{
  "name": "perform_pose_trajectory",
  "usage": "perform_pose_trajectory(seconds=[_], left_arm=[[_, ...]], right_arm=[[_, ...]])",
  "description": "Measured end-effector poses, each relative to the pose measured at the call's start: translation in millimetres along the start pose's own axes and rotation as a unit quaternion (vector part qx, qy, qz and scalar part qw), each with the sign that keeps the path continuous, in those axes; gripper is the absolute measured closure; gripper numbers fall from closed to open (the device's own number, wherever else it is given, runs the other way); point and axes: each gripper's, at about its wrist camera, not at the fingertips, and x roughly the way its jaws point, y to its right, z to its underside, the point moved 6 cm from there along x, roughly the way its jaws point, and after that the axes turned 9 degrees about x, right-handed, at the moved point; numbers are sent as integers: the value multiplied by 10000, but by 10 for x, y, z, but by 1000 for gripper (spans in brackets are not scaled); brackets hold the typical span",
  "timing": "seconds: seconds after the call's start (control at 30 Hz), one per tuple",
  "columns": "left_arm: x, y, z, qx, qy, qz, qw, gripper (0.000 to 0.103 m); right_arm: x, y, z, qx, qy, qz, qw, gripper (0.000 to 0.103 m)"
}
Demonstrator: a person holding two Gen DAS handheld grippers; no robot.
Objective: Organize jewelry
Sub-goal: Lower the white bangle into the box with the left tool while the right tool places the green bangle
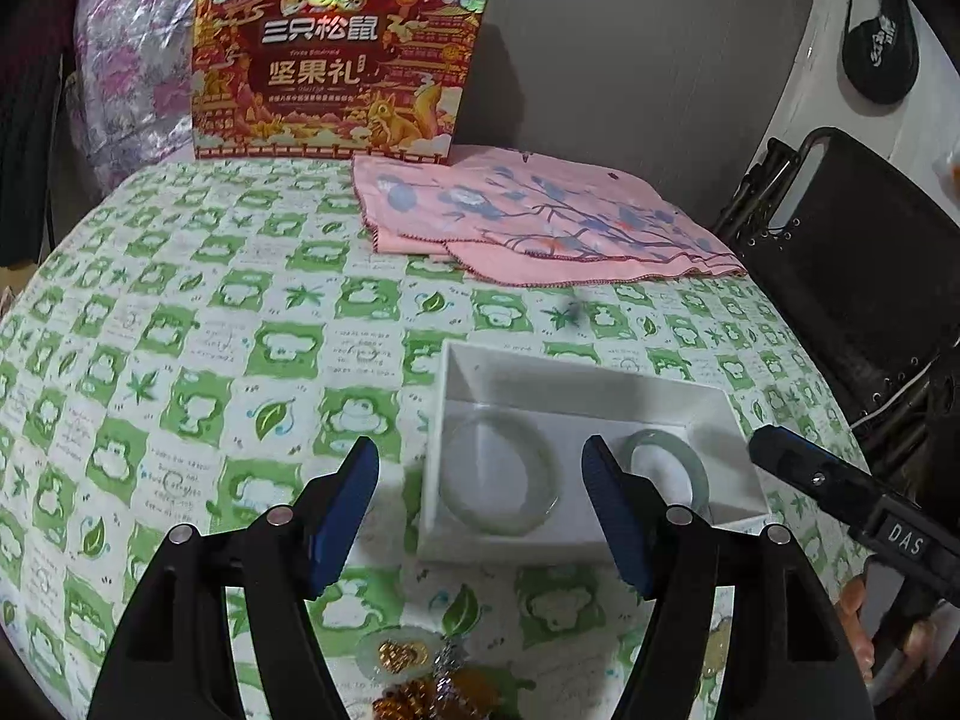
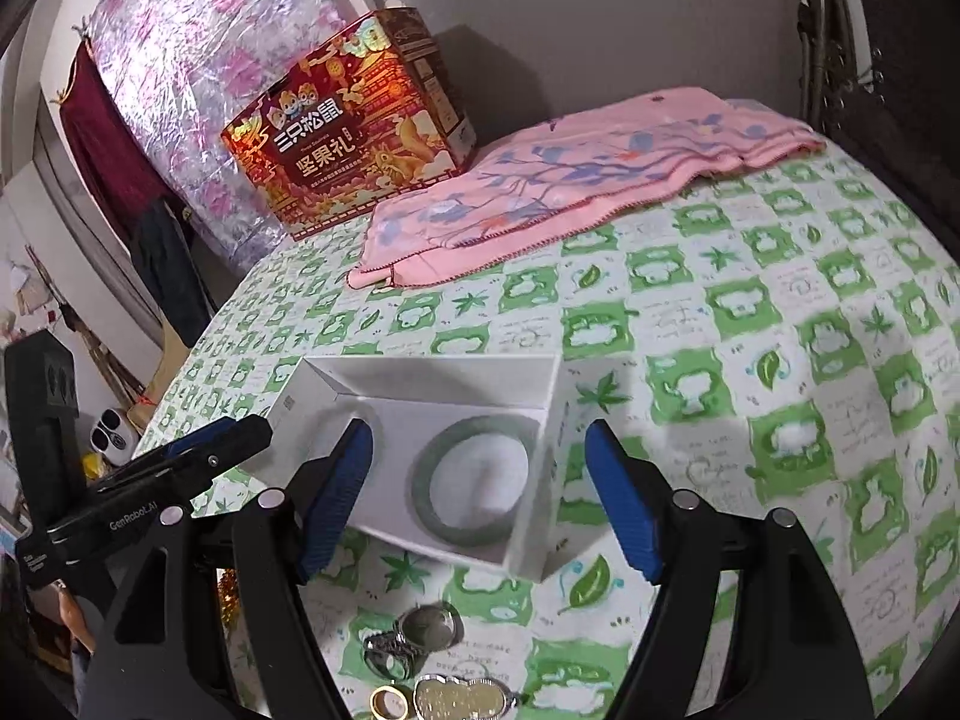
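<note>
An open white box [image 1: 540,378] sits on the green-and-white tablecloth with two pale green jade bangles in it, one on the left [image 1: 498,474] and one on the right [image 1: 663,462]. My left gripper [image 1: 486,516] hovers open just in front of the box, holding nothing. In the right wrist view the same box [image 2: 432,381] shows one bangle [image 2: 474,480] clearly. My right gripper [image 2: 480,498] is open and empty, close to the box's near side. Loose jewelry lies near me: gold and amber pieces [image 1: 420,678], silver rings [image 2: 414,642] and a pale pendant [image 2: 462,699].
A red gift carton [image 1: 336,60] stands at the table's far edge, beside a folded pink floral cloth [image 1: 540,222]. A black chair [image 1: 852,276] stands off the right side. The table drops away on the left [image 2: 180,372].
</note>
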Motion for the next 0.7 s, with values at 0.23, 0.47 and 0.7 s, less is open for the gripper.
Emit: perform_pose_trajectory(seconds=[0.23, 0.47, 0.7], left_arm=[[46, -10, 156, -135, -209, 339, 9991, 34], [94, 130, 221, -57, -294, 612, 9977, 33], [43, 233, 301, 46, -290, 553, 9980, 31]], right_arm=[[77, 119, 85, 424, -374, -311, 9979, 33], [165, 173, 112, 921, -739, -901, 9889, 33], [203, 181, 83, 978, -716, -923, 9883, 29]])
